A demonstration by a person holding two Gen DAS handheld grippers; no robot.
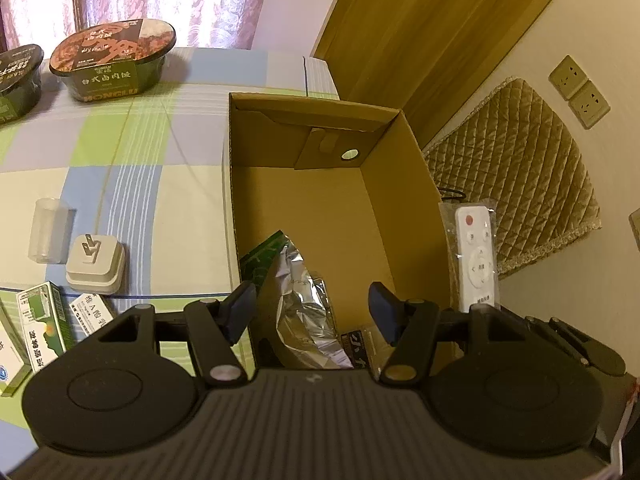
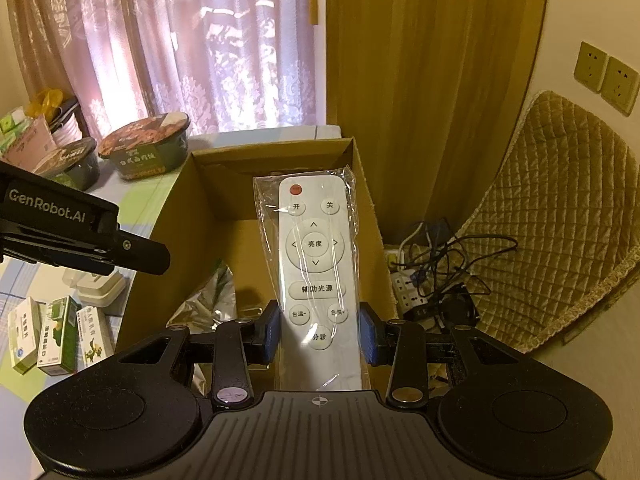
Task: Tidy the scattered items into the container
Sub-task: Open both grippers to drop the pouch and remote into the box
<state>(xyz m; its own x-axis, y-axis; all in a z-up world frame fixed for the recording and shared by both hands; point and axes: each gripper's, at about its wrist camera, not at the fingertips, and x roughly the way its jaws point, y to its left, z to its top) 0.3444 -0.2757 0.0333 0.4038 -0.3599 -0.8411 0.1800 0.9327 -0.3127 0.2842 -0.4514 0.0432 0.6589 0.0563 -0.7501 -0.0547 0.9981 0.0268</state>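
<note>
Our right hand-held gripper clamps the white remote lengthwise, red button pointing forward over the cardboard box; our left hand-held gripper is wide open, holding nothing.

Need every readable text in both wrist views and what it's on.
"GenRobot.AI": left gripper body.
"开", "关", "亮度", "辅助光源", "分段": remote buttons.
"HONGLU": front bowl.
"维A酸乳": white carton.
Other boxes, second bowl, packet in cardboard box: too blurred.
</note>
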